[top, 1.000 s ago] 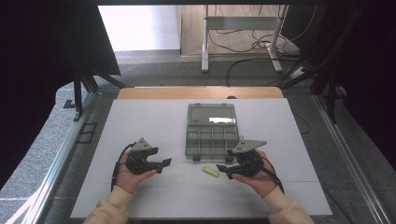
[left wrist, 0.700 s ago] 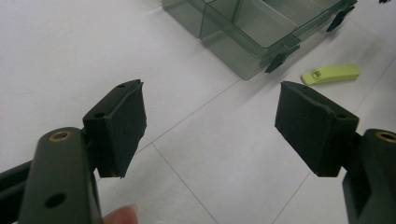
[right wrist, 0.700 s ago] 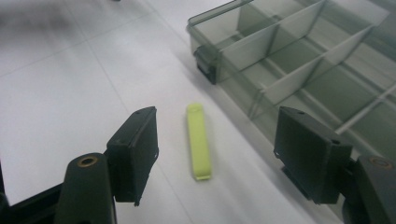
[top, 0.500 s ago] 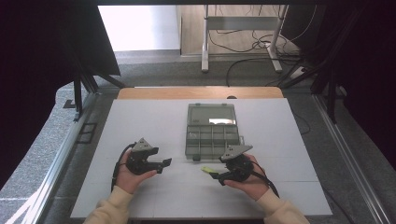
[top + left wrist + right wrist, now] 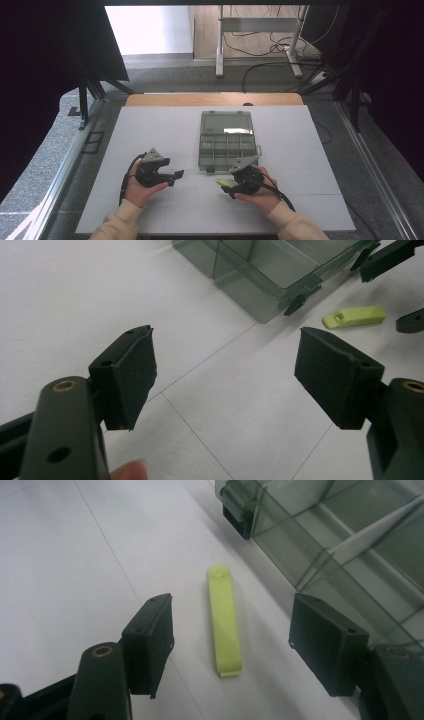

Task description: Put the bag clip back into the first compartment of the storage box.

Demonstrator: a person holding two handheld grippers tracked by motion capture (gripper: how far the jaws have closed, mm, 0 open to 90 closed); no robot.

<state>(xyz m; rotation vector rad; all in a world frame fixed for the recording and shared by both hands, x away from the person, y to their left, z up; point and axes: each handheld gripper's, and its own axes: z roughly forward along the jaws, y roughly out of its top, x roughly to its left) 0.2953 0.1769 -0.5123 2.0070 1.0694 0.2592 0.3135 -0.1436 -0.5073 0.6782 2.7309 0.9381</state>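
On table: 1 yellow-green clip (image 5: 224, 625), 1 compartment box (image 5: 227, 146) (lid open), 2 tongs.

A big white table (image 5: 150, 130) fills the middle. A clear box (image 5: 227, 139) and a small yellow-green clip (image 5: 223, 182) lie on it.

High view looks down from above; both gripper views sit close, sharing the yellow-green clip (image 5: 224, 625) beside the compartment box (image 5: 227, 148).

Compartment box (image 5: 350, 545): cut off by the top and right edges in the right gripper view; its far part lies outside the left gripper view.
Yellow-green clip (image 5: 223, 183): high view, partly hidden beside the right tool (image 5: 231, 188).
Box contents: too small to tell from above.
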